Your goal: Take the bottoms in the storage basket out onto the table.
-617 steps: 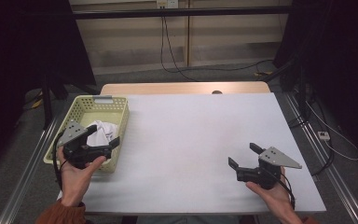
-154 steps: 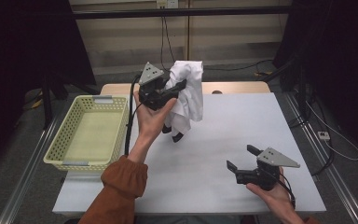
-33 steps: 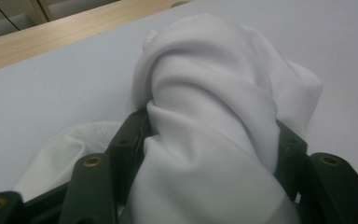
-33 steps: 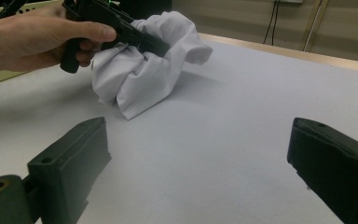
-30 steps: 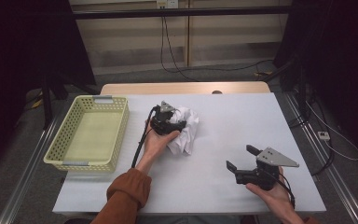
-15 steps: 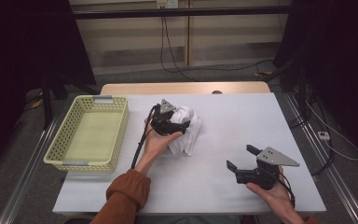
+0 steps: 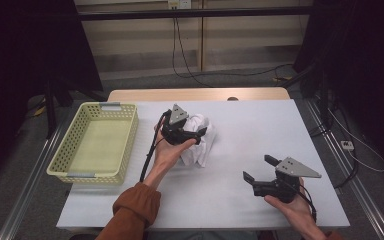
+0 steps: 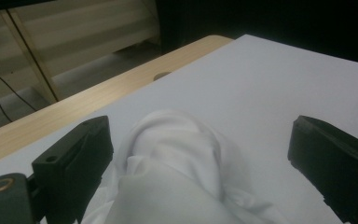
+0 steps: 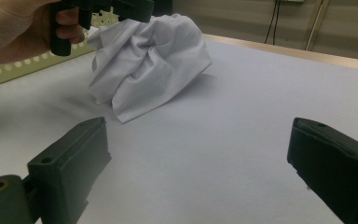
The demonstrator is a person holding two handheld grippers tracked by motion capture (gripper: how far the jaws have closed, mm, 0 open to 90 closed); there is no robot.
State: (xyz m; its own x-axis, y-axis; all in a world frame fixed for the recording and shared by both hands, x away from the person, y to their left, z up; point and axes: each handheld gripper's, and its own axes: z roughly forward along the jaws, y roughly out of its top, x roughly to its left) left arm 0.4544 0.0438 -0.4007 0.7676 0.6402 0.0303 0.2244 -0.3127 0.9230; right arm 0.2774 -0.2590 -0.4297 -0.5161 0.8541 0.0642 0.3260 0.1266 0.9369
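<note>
A crumpled white cloth (image 7: 198,141) lies in a heap on the white table (image 7: 240,125), near its middle. My left gripper (image 7: 190,134) hovers just above the heap with its jaws open. In the left gripper view the cloth (image 8: 177,168) bulges up between the two wide-apart jaws. My right gripper (image 7: 260,170) rests low near the table's front right, open and holding nothing. In the right gripper view the cloth (image 9: 149,60) sits ahead to the left, with the other hand (image 9: 14,28) above it.
A pale yellow perforated basket (image 7: 96,142) stands on the table's left side with nothing in it. A wooden strip (image 7: 200,95) runs along the table's far edge. Cables hang on the wall behind.
The cloth was lifted out of the basket, held high, then lowered onto the table. In the last second the left gripper has let go and stays over the heap. The right gripper kept still.
</note>
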